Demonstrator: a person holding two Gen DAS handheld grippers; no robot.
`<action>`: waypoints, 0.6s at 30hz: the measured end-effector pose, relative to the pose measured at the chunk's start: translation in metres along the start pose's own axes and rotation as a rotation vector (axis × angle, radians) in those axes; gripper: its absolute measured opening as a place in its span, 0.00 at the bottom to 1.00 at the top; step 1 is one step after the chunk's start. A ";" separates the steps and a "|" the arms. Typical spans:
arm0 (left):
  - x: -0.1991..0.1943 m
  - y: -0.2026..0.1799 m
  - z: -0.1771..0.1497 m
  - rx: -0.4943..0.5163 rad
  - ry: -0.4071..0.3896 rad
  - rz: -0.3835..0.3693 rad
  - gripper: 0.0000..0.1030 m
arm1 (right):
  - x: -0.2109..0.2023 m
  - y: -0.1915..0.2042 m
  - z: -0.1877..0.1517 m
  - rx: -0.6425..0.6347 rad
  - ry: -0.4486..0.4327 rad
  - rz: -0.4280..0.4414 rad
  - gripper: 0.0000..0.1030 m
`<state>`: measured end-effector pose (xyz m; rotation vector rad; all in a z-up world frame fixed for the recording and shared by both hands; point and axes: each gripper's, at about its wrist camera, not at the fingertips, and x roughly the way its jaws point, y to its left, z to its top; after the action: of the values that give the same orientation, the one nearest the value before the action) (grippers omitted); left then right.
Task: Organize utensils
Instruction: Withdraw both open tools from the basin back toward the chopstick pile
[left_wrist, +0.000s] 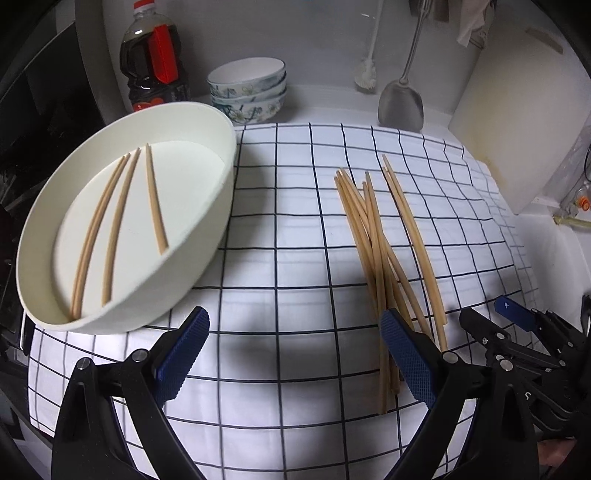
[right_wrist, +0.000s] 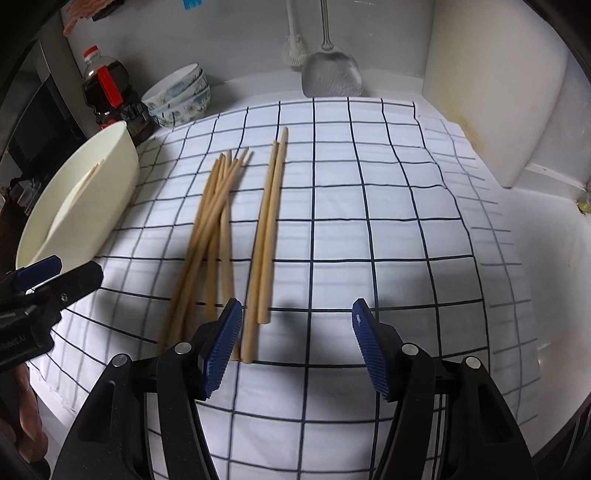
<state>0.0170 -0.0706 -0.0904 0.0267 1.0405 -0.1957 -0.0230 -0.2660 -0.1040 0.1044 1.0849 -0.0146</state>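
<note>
Hovering over a white cloth (left_wrist: 295, 229) with a dark grid, left gripper (left_wrist: 295, 354) with jaws spread wide and nothing between the blue pads (left_wrist: 184, 354); right gripper (right_wrist: 297, 347) likewise parted and empty, its left pad just beside the near ends of two chopsticks

Lying loose toward the middle of the cloth, a heap of wooden chopsticks (right_wrist: 218, 229), crossed over one another, thin tips toward the far edge; just beside it on the right, touching each other along their length, a separate pair (right_wrist: 267, 236)

Resting at the cloth's left edge, a white oval dish (left_wrist: 207, 206), with three or four chopsticks (left_wrist: 122, 221) inside on its flat floor, roughly parallel; exact count hard to tell where two run together

Standing beyond the far left corner of the cloth: stacked patterned bowls (left_wrist: 251, 92) and a dark sauce bottle (left_wrist: 151, 62) with a red cap

Leaning behind the far edge: a steel spatula (left_wrist: 400, 103) and a white brush (left_wrist: 367, 70); propped at the right, a pale cutting board (left_wrist: 517, 110)
</note>
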 end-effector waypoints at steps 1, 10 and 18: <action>0.005 -0.003 -0.002 -0.001 0.003 0.004 0.90 | 0.004 -0.001 0.000 -0.004 0.002 -0.002 0.58; 0.029 -0.018 -0.015 0.028 0.022 0.019 0.90 | 0.021 -0.001 0.001 -0.038 -0.011 0.022 0.58; 0.039 -0.024 -0.015 0.040 0.009 0.023 0.90 | 0.028 -0.002 0.001 -0.046 -0.022 0.015 0.58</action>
<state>0.0192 -0.0981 -0.1302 0.0754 1.0450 -0.1958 -0.0094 -0.2666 -0.1281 0.0706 1.0617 0.0224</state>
